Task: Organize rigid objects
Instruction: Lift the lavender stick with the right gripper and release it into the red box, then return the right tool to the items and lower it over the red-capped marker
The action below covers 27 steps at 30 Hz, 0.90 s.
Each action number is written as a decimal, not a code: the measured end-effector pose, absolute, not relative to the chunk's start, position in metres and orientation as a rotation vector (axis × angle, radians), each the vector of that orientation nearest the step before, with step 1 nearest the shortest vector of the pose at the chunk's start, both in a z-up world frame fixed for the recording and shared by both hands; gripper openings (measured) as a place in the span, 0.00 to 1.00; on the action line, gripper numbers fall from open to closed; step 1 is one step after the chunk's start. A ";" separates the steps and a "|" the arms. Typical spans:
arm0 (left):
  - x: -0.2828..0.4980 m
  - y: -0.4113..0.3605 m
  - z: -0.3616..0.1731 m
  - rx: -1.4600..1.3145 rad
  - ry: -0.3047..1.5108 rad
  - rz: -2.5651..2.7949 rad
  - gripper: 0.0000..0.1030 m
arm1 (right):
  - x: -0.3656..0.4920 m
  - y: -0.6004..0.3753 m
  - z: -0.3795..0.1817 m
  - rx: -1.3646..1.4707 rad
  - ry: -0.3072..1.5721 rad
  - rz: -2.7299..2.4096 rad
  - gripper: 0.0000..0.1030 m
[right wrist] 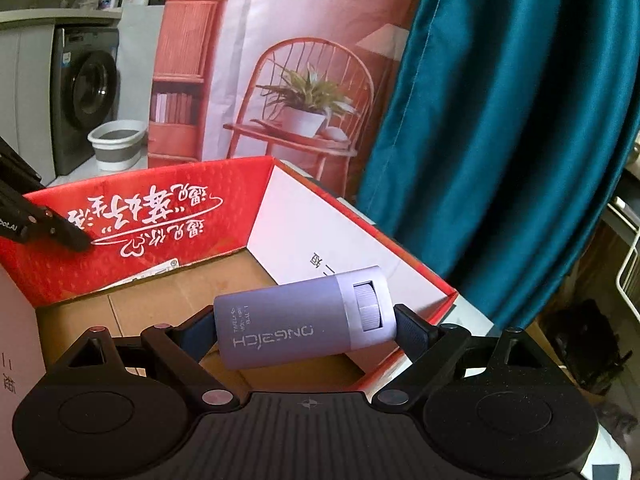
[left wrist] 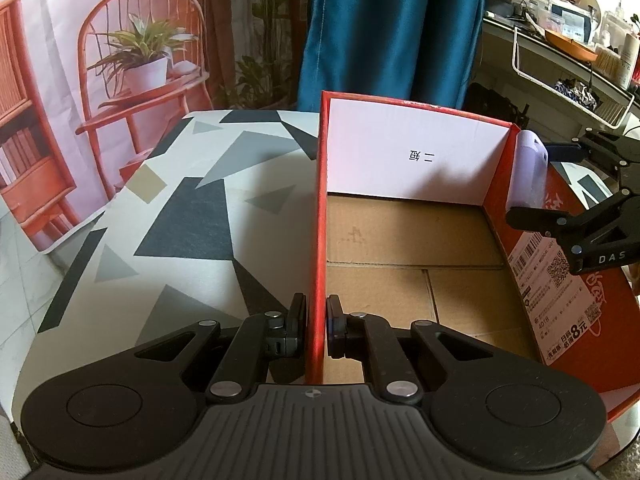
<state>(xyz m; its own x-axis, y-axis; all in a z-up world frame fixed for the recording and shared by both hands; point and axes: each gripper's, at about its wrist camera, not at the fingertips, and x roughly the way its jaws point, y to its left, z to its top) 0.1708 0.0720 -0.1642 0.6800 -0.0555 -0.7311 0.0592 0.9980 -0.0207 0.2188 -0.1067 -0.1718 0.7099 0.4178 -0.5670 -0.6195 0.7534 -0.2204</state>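
Our left gripper (left wrist: 317, 330) clenches the red cardboard box's (left wrist: 532, 268) near left wall, 1 finger on each side, likely steadying it on the patterned tabletop (left wrist: 180, 208). Our right gripper (right wrist: 306, 330) grasps the lilac plastic cylindrical bottle (right wrist: 300, 320) end to end, sideways above the box's right rim, apparently for lowering inside.

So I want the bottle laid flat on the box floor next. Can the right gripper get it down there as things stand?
Probably yes. The right gripper holds the lilac bottle over the open red box, whose cardboard floor looks bare. The left gripper pinches the far wall, apparently out of the way.
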 end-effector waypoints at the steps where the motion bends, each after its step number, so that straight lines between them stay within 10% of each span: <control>1: 0.171 0.072 -0.165 0.007 0.820 -0.064 0.11 | 0.218 -0.106 -0.172 -0.421 0.518 0.589 0.86; 27: 0.170 0.071 -0.166 0.011 0.825 -0.059 0.11 | 0.183 -0.185 -0.163 -0.015 0.475 0.375 1.00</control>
<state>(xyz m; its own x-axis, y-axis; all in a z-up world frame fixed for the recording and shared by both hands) 0.1699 0.0706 -0.1658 0.6770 -0.0486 -0.7344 0.0572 0.9983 -0.0133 0.1833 -0.1852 -0.1634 0.8222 0.3491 -0.4495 -0.3563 0.9316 0.0719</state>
